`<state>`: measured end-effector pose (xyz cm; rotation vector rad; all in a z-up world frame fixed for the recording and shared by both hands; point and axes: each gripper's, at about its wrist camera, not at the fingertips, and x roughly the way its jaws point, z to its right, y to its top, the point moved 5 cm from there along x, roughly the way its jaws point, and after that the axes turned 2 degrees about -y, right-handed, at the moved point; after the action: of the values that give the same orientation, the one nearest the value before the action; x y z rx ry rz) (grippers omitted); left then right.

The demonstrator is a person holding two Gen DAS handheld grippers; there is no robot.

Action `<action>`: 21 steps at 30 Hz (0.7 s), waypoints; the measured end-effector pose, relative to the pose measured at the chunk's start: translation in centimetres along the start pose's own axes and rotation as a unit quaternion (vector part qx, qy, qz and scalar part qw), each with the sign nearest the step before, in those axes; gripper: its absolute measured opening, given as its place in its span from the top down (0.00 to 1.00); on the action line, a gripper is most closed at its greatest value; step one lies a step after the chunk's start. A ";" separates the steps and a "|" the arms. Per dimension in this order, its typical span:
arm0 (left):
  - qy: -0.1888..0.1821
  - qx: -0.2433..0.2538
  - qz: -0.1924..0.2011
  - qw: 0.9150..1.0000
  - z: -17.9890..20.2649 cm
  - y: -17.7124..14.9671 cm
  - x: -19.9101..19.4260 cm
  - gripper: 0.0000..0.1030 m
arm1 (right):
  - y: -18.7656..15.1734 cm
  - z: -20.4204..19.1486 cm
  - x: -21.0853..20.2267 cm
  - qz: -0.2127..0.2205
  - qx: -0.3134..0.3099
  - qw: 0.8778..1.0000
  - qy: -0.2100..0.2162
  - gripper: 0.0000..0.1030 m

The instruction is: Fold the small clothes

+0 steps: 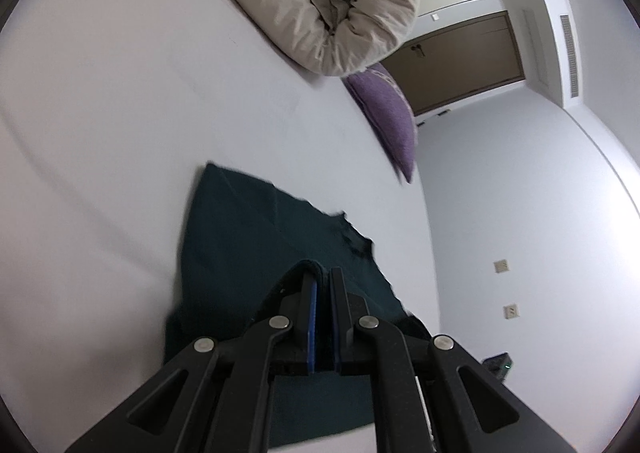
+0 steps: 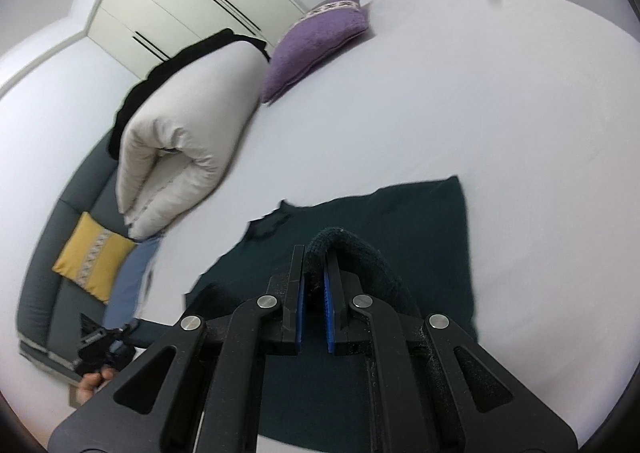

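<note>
A dark teal garment [image 1: 248, 229] lies spread on the white bed sheet [image 1: 100, 113]. My left gripper [image 1: 323, 277] is shut on a fold of its near edge, and the cloth wraps over the left finger. In the right wrist view the same garment [image 2: 400, 213] stretches ahead. A rolled edge of it is pinched in my right gripper [image 2: 316, 253], which is shut on it, and the cloth loops over the right finger. Both gripped edges are lifted above the flat part of the garment.
A folded beige duvet [image 1: 332, 1] and a purple cushion [image 1: 384, 113] lie farther along the bed. The right wrist view shows a grey sofa [image 2: 52, 285] with a yellow cushion [image 2: 94, 255], and a hand [image 2: 94, 381] holding the other gripper at lower left. Wardrobe doors and a brown door stand behind.
</note>
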<state>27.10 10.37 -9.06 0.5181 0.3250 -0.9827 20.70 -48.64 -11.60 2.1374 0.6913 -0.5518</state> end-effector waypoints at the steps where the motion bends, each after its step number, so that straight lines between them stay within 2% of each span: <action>1: 0.003 -0.001 0.000 1.000 -0.2 0.5 0.6 0.94 | 0.3 0.1 0.6 0.000 -0.003 1.000 -0.005 0.94; 11: 0.042 -0.007 0.015 0.999 -2.5 4.8 6.0 0.93 | 4.8 1.4 8.7 0.008 -0.005 0.999 -0.046 0.94; 15: 0.071 0.006 0.018 0.997 -3.5 6.1 8.6 0.93 | 6.6 2.2 12.5 0.008 -0.005 0.998 -0.068 0.94; 21: 0.089 0.000 0.016 0.996 -5.2 6.8 10.5 0.93 | 7.7 5.3 16.5 0.011 0.026 0.995 -0.098 0.94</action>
<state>38.22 8.97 -16.68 0.6107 0.4740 -0.9079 37.28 -52.18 -20.11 2.1005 0.5487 -0.7626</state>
